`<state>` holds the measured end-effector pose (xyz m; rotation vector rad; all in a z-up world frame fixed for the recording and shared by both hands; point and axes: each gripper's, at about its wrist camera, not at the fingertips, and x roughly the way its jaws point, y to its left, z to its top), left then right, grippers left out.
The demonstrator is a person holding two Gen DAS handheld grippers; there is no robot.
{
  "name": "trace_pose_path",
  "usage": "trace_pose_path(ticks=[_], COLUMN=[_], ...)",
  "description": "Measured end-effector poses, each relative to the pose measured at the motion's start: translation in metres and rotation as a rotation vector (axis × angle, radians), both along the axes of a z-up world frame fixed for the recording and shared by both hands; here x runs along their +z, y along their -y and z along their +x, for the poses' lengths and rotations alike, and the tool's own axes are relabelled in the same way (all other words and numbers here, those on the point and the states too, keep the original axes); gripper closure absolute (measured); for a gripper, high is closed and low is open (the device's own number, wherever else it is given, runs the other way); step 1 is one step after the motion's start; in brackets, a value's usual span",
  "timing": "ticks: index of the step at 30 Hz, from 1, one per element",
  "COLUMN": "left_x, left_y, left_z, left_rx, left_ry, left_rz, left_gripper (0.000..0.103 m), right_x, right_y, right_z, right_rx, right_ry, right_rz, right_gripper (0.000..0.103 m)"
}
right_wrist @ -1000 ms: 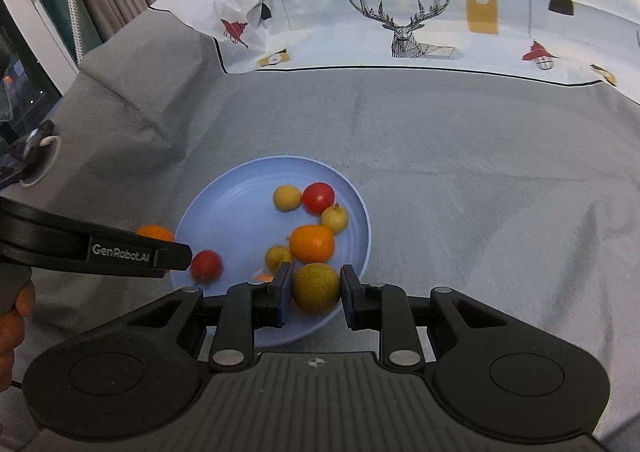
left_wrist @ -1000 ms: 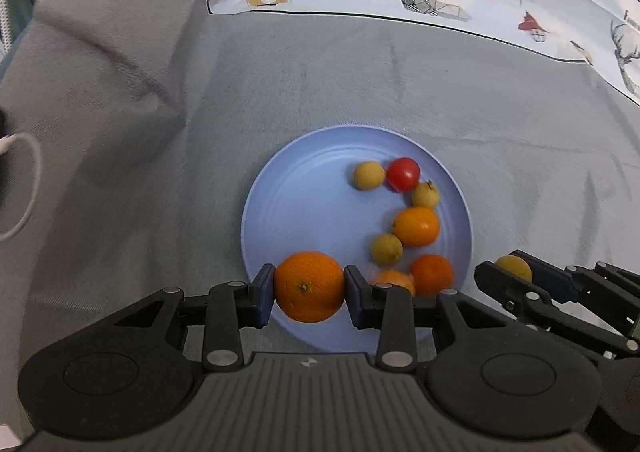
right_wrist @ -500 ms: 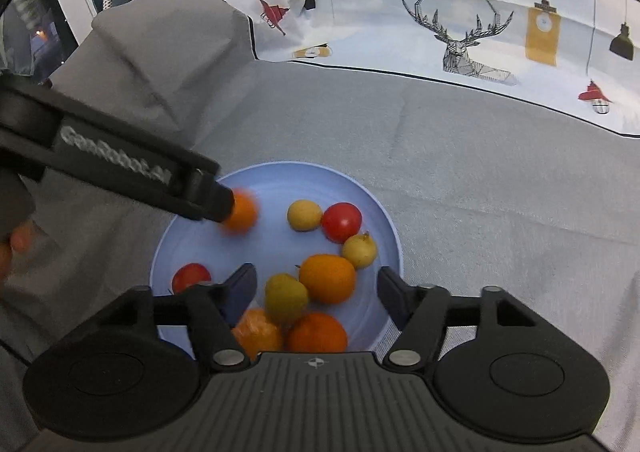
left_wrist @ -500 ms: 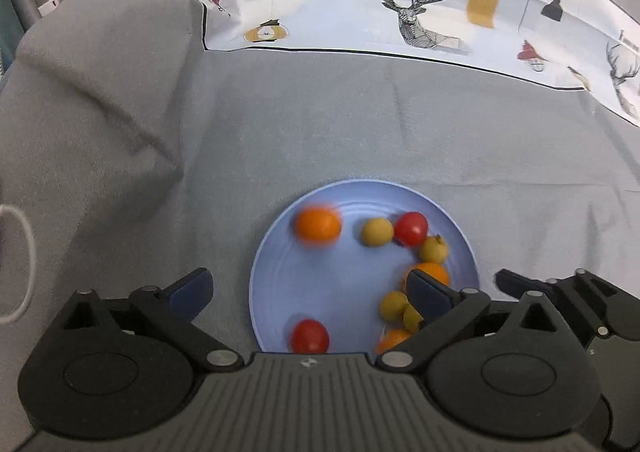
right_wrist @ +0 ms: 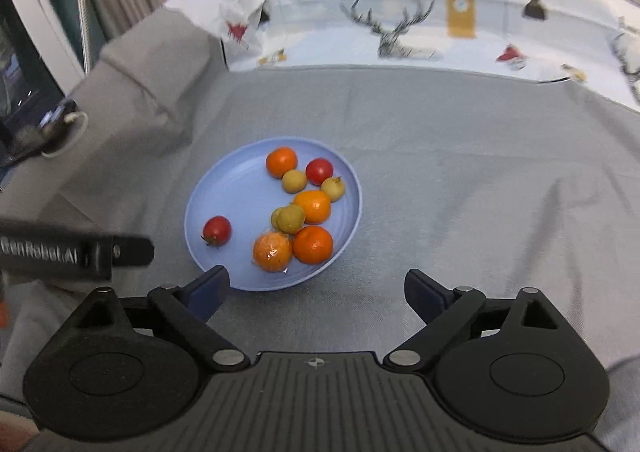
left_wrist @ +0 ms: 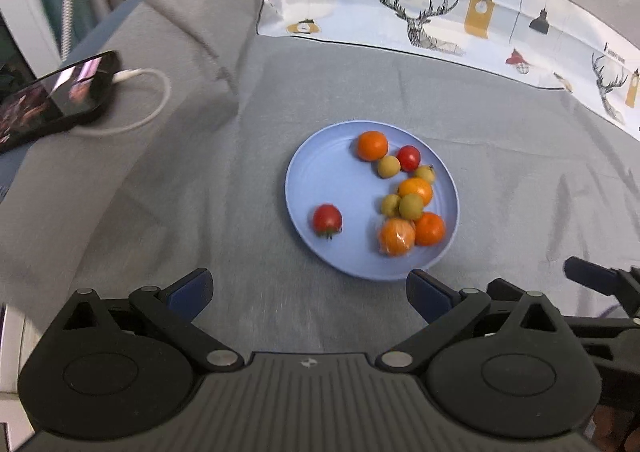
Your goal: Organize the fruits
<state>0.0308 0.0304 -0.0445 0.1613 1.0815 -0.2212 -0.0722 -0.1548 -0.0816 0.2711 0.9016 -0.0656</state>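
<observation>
A light blue plate (left_wrist: 320, 180) (right_wrist: 224, 196) lies on the grey cloth with several fruits on it. Oranges and small yellow-green fruits (right_wrist: 291, 218) cluster on its right side. One orange (left_wrist: 372, 145) sits at the far rim and a red tomato (left_wrist: 327, 218) lies alone on the left. My left gripper (left_wrist: 308, 286) stands open and empty, just short of the plate's near edge. My right gripper (right_wrist: 316, 282) has its jaws opening with nothing held; only the plate's near rim shows between its fingers. One of the left gripper's fingers (right_wrist: 120, 252) reaches in from the left.
A phone (left_wrist: 60, 92) with a white cable (left_wrist: 148, 100) lies at the far left on the cloth. A white printed cloth with deer (left_wrist: 420, 20) runs along the back. Curtains hang behind the left corner.
Both grippers opened and let go: the left released the big orange, which rolled to the far rim, and the right released a yellow-green fruit. Both pulled back and up from the plate.
</observation>
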Motion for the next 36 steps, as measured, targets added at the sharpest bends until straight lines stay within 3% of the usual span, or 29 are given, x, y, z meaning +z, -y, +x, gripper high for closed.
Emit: trace_pose_path(ticks=[16, 36], left_x=[0.038, 0.044], left_y=[-0.015, -0.018], left_z=[-0.079, -0.104], left_rx=[0.025, 0.012], left_ry=[0.151, 0.192], left_rz=[-0.015, -0.01], left_gripper=[0.0, 0.0], right_x=[0.043, 0.057], right_y=[-0.024, -0.036], right_z=[-0.095, -0.121], right_rx=[-0.016, -0.01], right_ry=[0.15, 0.218], right_rz=[-0.104, -0.14], right_gripper=[0.004, 0.003])
